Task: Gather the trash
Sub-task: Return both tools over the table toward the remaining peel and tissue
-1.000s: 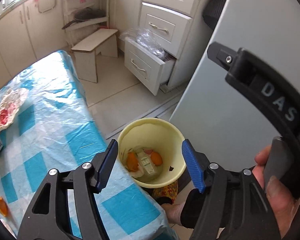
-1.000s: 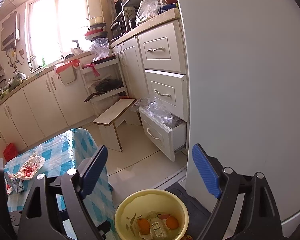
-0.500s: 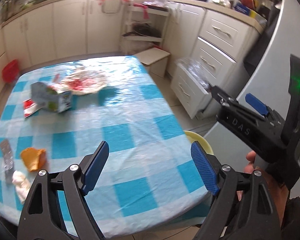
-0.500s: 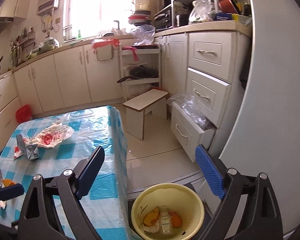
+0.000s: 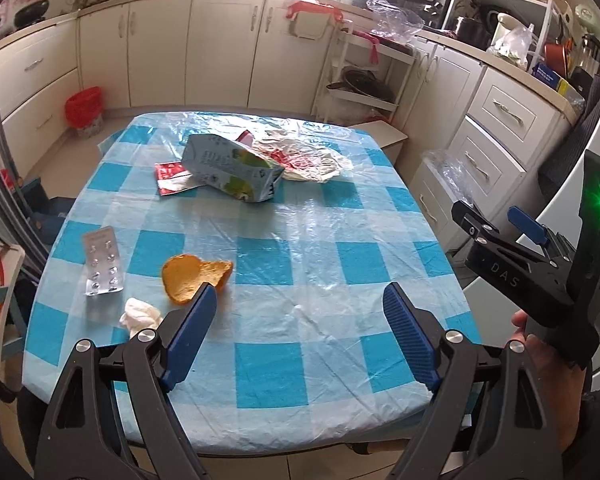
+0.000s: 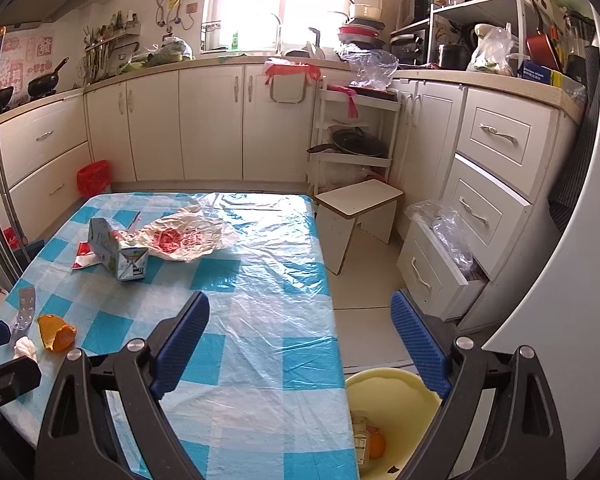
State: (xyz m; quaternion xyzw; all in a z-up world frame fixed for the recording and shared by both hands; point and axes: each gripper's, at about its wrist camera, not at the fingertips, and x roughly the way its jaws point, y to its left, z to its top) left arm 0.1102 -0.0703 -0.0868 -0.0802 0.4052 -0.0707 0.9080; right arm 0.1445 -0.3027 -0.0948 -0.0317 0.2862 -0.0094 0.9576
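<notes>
Your table (image 5: 300, 240) still carries most of the trash, while the yellow bin (image 6: 384, 392) on the floor at its corner already holds a small bottle and some orange peel. Left on the cloth, largest first: the crumpled plastic bag (image 5: 312, 156), the milk carton (image 5: 230, 170), the red wrapper (image 5: 170, 174), the orange peel (image 5: 194, 278), the blister pack (image 5: 102, 266) and the tissue wad (image 5: 140, 312). Your left gripper (image 5: 300, 332) and right gripper (image 6: 300, 344) both stand wide apart, empty.
</notes>
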